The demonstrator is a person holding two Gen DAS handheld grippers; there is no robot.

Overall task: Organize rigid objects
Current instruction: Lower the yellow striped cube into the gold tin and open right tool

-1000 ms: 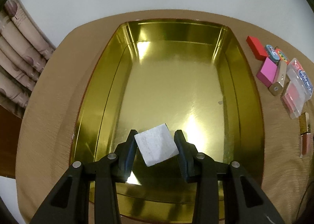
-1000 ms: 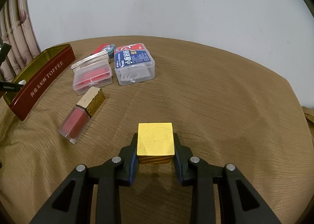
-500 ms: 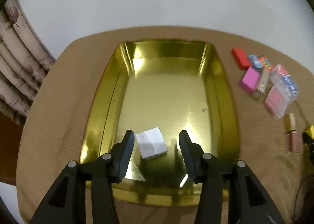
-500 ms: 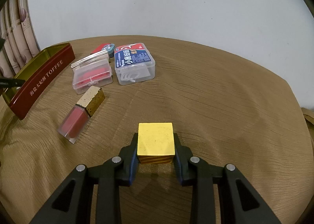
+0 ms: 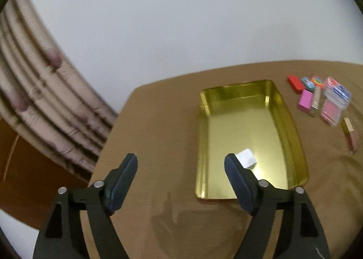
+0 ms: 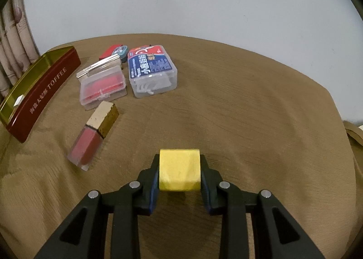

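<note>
Yellow block [image 6: 179,169] clamped in right gripper [image 6: 179,174], lifted for transfer to gold tin [image 5: 292,127] at far left. Left gripper [image 5: 180,171] spread wide, empty; white block [image 5: 246,158] lies inside tin's near end, first item stowed.

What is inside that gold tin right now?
One small white block lies near the front of the gold tin. The left hand-held gripper finger covers part of the block and the floor.

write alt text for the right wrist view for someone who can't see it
The right gripper holds a yellow block between its fingers above a brown tablecloth. Ahead on the left lie a lip gloss tube, two clear plastic boxes, and a red toffee tin.
</note>
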